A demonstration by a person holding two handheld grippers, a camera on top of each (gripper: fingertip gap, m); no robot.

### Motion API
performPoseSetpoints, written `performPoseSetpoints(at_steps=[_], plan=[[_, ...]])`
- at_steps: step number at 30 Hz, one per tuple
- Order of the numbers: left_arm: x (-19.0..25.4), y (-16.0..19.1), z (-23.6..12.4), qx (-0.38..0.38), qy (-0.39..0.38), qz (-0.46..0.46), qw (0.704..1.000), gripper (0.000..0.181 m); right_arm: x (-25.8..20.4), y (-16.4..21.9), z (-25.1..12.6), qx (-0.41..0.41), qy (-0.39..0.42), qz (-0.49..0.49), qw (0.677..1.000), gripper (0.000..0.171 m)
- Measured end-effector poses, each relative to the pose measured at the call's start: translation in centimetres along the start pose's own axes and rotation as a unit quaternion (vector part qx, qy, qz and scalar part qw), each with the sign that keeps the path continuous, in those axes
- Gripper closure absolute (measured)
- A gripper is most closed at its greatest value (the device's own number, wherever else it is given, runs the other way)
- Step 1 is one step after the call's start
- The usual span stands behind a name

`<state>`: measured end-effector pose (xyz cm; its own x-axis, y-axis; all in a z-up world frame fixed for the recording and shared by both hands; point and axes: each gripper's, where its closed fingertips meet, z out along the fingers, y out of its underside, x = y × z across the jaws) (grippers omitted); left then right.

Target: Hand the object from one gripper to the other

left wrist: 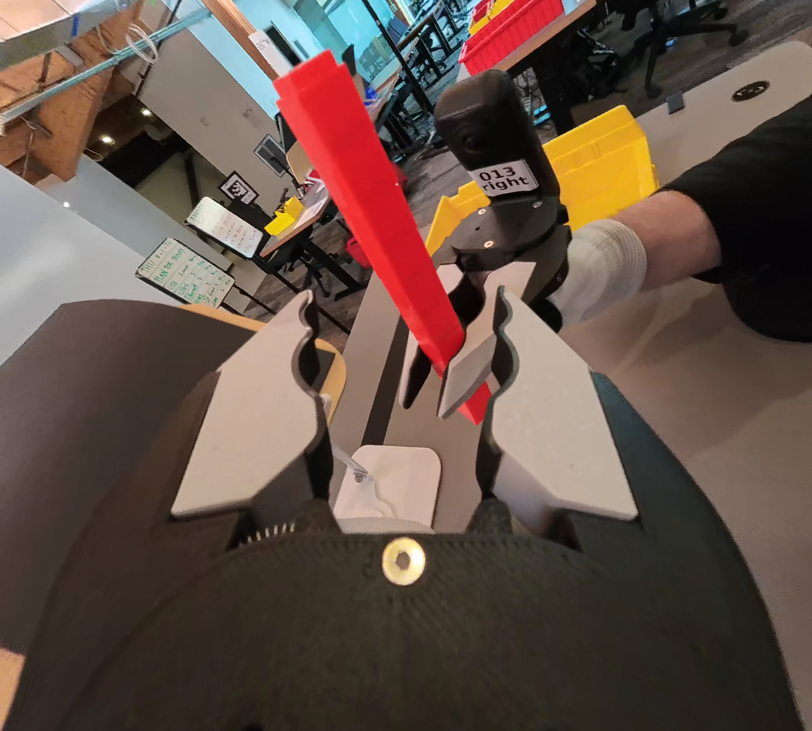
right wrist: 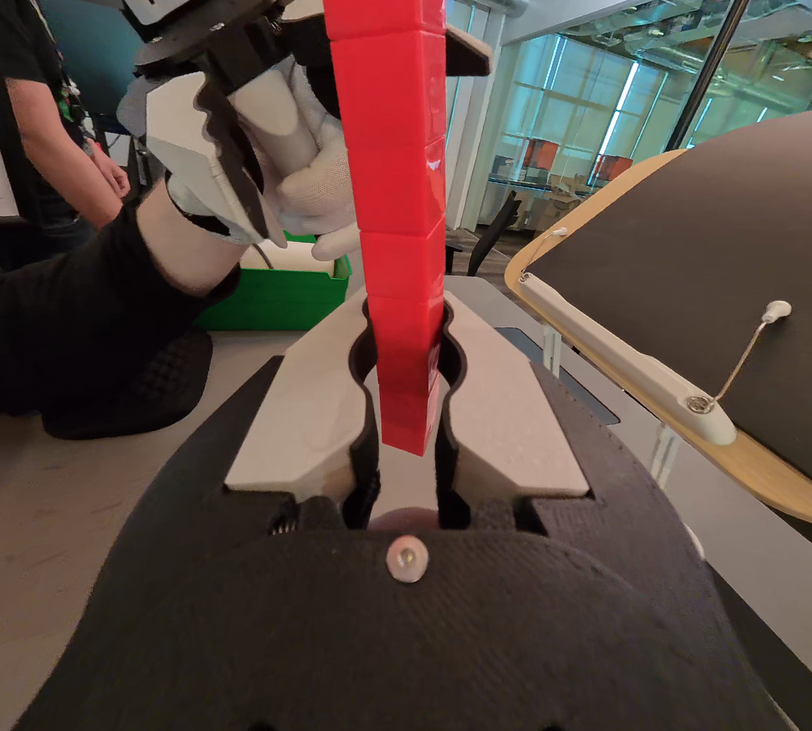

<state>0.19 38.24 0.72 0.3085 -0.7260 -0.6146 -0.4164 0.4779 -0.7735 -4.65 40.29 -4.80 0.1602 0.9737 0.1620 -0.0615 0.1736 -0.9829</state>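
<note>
A long red bar (left wrist: 360, 204) made of stacked blocks stands upright. My right gripper (right wrist: 406, 310) is shut on its lower end (right wrist: 402, 380). In the left wrist view the right gripper (left wrist: 439, 376) reaches in from the right, held by a white-gloved hand (left wrist: 602, 261). My left gripper (left wrist: 404, 301) is wide open and empty. The bar's lower tip sits close to the inner side of its right finger (left wrist: 540, 424). In the right wrist view the left gripper (right wrist: 246, 200) hangs up and to the left of the bar (right wrist: 386, 116), apart from it.
A yellow bin (left wrist: 602, 165) sits behind the right gripper and a green bin (right wrist: 272, 296) under the left hand. A dark board with a wooden rim (right wrist: 659, 270) stands to the right. Red and yellow bins (left wrist: 514, 24) sit on a far table. A person (right wrist: 44, 116) stands at the left. The gap from one gripper's tips to the other's is roughly 7 cm.
</note>
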Motion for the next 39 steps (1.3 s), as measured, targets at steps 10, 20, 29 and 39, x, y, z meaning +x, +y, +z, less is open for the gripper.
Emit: performPoseSetpoints(at_steps=[10, 20, 29, 39], plan=[[-0.7, -1.1, 1.0, 0.034, -0.032, -0.024, 0.999, 0.129, -0.1, 0.5, 0.5, -0.023, 0.019, -0.033, 0.999, 0.150], [-0.6, -1.1, 1.7, 0.041, -0.037, -0.025, 0.998, 0.150, 0.6, 0.6, 0.4, -0.032, 0.044, -0.047, 0.997, 0.151], [-1.1, -1.0, 1.6, 0.072, -0.024, -0.074, 0.994, 0.152, 1.3, 0.5, 0.4, -0.037, 0.074, -0.047, 0.995, 0.151], [-2.4, -0.9, 1.0, 0.112, -0.022, -0.140, 0.984, 0.153, 1.7, 0.5, 0.6, -0.039, 0.093, -0.063, 0.993, 0.145]])
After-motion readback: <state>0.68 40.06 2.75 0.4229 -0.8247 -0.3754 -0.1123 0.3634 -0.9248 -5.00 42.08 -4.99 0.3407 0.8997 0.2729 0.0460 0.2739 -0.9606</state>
